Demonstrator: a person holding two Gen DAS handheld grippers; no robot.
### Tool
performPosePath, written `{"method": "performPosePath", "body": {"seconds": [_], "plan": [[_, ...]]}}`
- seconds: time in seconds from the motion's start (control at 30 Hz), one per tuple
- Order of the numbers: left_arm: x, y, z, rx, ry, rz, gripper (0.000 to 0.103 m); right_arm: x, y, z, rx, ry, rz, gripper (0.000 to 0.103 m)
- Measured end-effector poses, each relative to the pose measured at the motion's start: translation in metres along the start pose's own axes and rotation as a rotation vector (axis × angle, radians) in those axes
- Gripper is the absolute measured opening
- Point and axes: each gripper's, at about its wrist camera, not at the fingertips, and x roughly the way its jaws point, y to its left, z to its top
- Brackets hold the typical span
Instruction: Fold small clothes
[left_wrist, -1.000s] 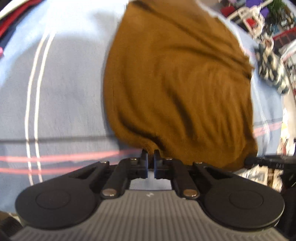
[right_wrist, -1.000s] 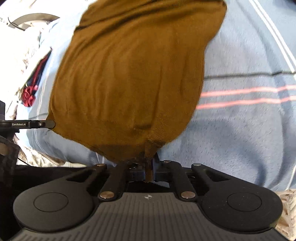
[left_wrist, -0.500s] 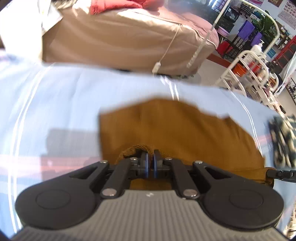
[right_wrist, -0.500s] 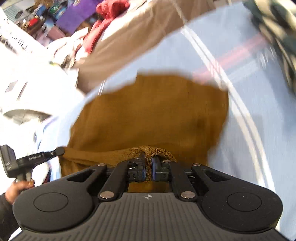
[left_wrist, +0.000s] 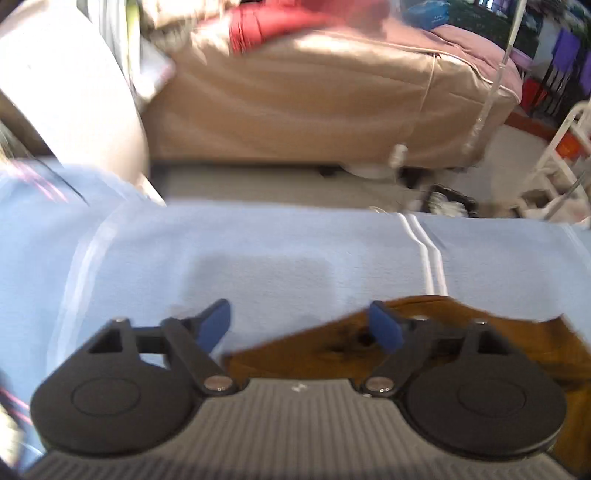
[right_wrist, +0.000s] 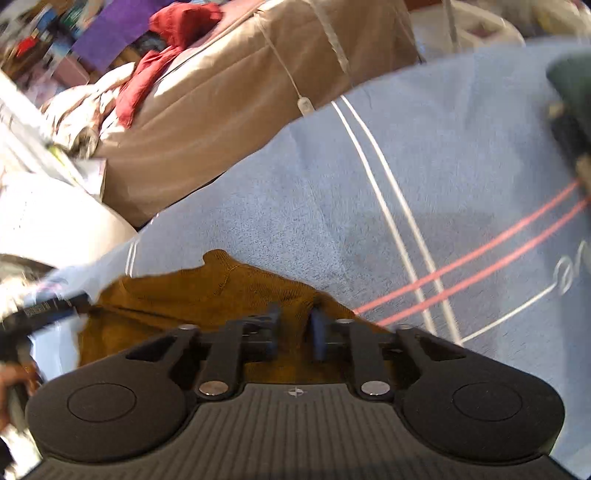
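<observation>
**Both tools letting go of the brown garment**

Left tool (left_wrist: 301, 325): jaws opening, blue pads spread wide, nothing pinched. Left pad over bare light-blue blanket (left_wrist: 258, 251); right pad over the near corner of the brown garment (left_wrist: 317, 350), not pressing it.

Right tool (right_wrist: 295, 328): jaws opening, a gap showing between the pads. A raised ridge of brown knit (right_wrist: 207, 295) standing in that gap; no pad seen squeezing it.

Brown garment lying on the light-blue blanket, close under both tools, its folded edge nearest the cameras. Seen from the right wrist: spread to the left of the tool, a ribbed edge along the top, one small corner sticking up at the far side. Blanket marked with paired white stripes (right_wrist: 380, 192) and paired pink stripes (right_wrist: 480, 258), crossing just right of the garment.

Left tool's black body visible at the left edge of the right-wrist view, a hand (right_wrist: 13, 380) below it.

Beyond the blanket: a tan-covered bed (left_wrist: 314, 99) with a red cloth (left_wrist: 269, 22) on top. A dark patterned item (right_wrist: 572, 96) at the blanket's far right edge, blurred.
</observation>
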Motion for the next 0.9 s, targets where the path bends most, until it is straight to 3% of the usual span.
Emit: {"method": "performPosePath", "body": {"seconds": [0.07, 0.17, 0.27, 0.37, 0.43, 0.53, 0.6, 0.67, 0.77, 0.9], "plan": [[-0.023, -0.010, -0.013, 0.082, -0.070, -0.033, 0.083, -0.018, 0.012, -0.005, -0.167, -0.086, -0.035, 0.084], [-0.041, -0.038, -0.040, 0.212, -0.087, -0.109, 0.082, -0.039, 0.032, -0.024, -0.393, -0.151, 0.023, 0.078], [-0.028, -0.070, -0.061, 0.287, -0.018, -0.103, 0.080, -0.020, 0.047, -0.035, -0.503, -0.055, 0.076, 0.055], [-0.001, -0.089, -0.070, 0.309, 0.060, -0.025, 0.079, 0.010, 0.055, -0.041, -0.590, 0.009, -0.001, 0.053], [0.009, -0.095, -0.070, 0.304, 0.070, -0.001, 0.084, 0.031, 0.054, -0.038, -0.600, 0.050, -0.071, 0.054], [0.010, -0.099, -0.067, 0.308, 0.080, 0.013, 0.090, 0.035, 0.045, -0.031, -0.549, 0.048, -0.075, 0.065], [0.004, -0.098, -0.067, 0.313, 0.078, 0.010, 0.090, 0.031, 0.049, -0.027, -0.528, 0.046, -0.065, 0.087], [-0.006, -0.097, -0.068, 0.298, 0.072, 0.001, 0.093, 0.017, 0.053, -0.028, -0.532, 0.017, -0.057, 0.096], [-0.028, -0.096, -0.074, 0.257, 0.068, -0.029, 0.097, -0.003, 0.057, -0.025, -0.561, -0.015, -0.058, 0.102], [-0.054, -0.104, -0.085, 0.177, 0.072, -0.090, 0.101, -0.022, 0.052, -0.004, -0.585, 0.002, -0.072, 0.103]]}}
